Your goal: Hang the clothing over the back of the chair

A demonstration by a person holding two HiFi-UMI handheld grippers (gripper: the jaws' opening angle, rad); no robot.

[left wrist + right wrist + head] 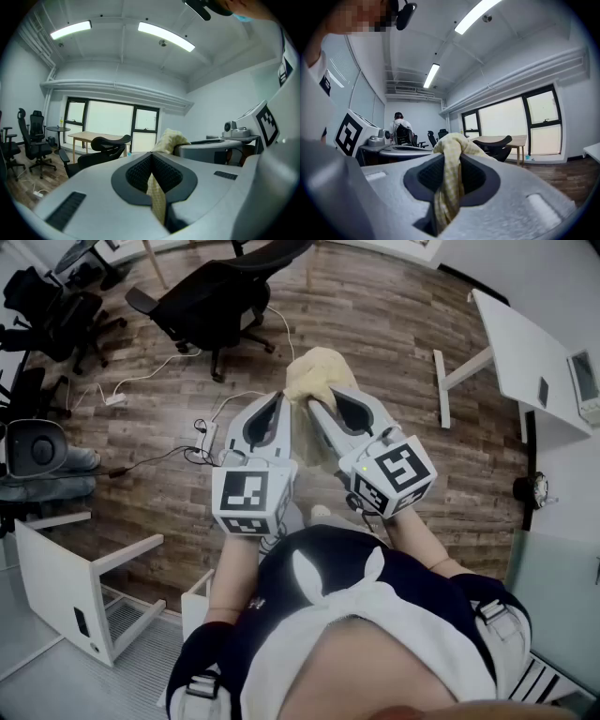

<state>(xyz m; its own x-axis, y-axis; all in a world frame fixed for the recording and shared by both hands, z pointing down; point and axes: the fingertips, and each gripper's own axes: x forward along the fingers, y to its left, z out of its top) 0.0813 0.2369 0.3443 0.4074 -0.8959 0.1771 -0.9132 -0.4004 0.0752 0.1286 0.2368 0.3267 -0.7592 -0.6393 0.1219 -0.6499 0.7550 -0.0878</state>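
Note:
A pale yellow checked garment [314,381] hangs bunched between my two grippers, held out in front of me above the wooden floor. My left gripper [281,399] is shut on one edge of the cloth [157,199], a thin strip pinched between its dark pads. The right gripper [314,407] is shut on a thicker fold of the garment [450,183], which bulges up over its jaws. A black office chair [220,296] stands ahead on the floor; in the left gripper view the chair [101,152] sits just beyond the jaws, and the chair [497,146] shows in the right gripper view too.
White desks stand at right [530,352] and lower left [70,582]. Cables and a power strip [208,437] lie on the floor ahead. More black chairs [47,310] sit at far left. A seated person [399,129] is at a desk far back.

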